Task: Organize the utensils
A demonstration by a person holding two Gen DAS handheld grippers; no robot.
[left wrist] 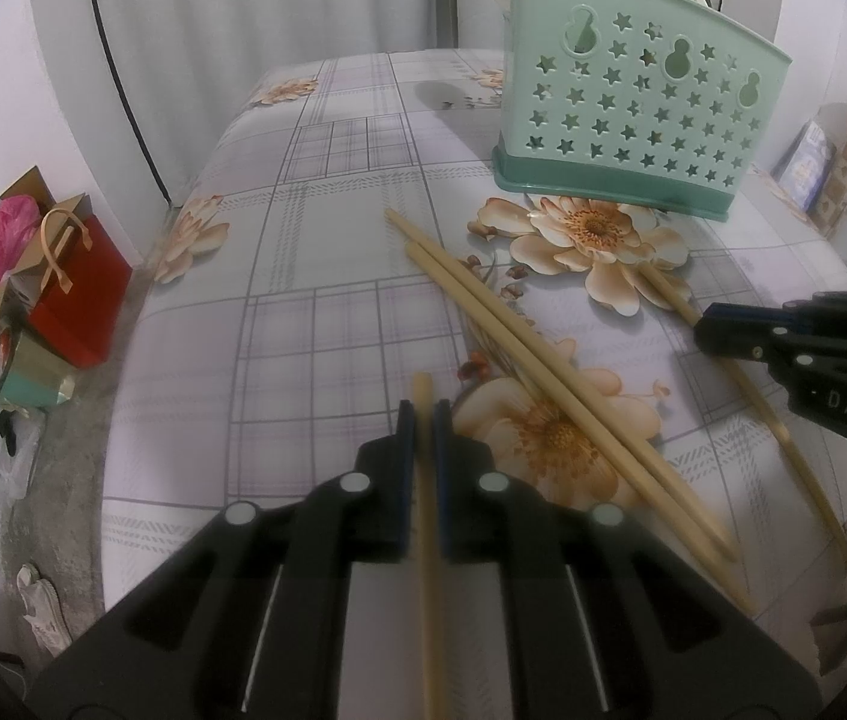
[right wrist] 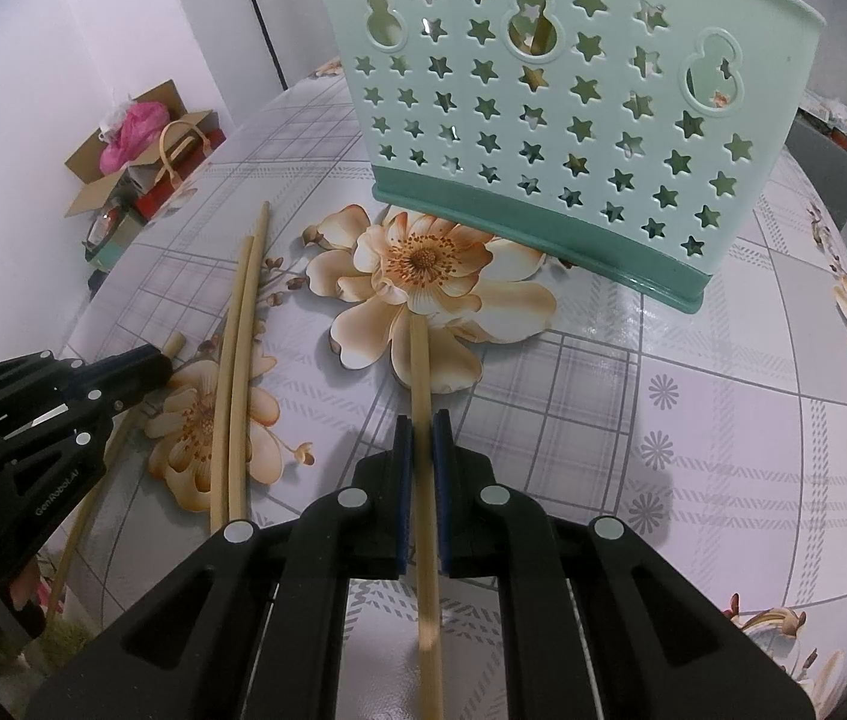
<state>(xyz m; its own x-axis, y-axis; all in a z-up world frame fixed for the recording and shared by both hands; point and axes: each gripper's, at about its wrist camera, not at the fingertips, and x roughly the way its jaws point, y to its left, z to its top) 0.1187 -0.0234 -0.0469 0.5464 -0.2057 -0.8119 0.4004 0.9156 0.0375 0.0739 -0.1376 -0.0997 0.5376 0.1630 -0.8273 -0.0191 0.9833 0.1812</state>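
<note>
Left gripper (left wrist: pixel 423 414) is clamped tight on one bamboo chopstick (left wrist: pixel 423 396), whose tip pokes just past the pads. Beside it a loose pair of chopsticks (left wrist: pixel 519 348) lies side by side on the flowered tablecloth (left wrist: pixel 315 312) — between the two tools. Right gripper (right wrist: pixel 423 426) is likewise closed on its own chopstick (right wrist: pixel 419 354). Beyond stands the mint utensil holder (right wrist: pixel 555 114), upright, star-punched, with utensil handles showing above its rim.
</note>
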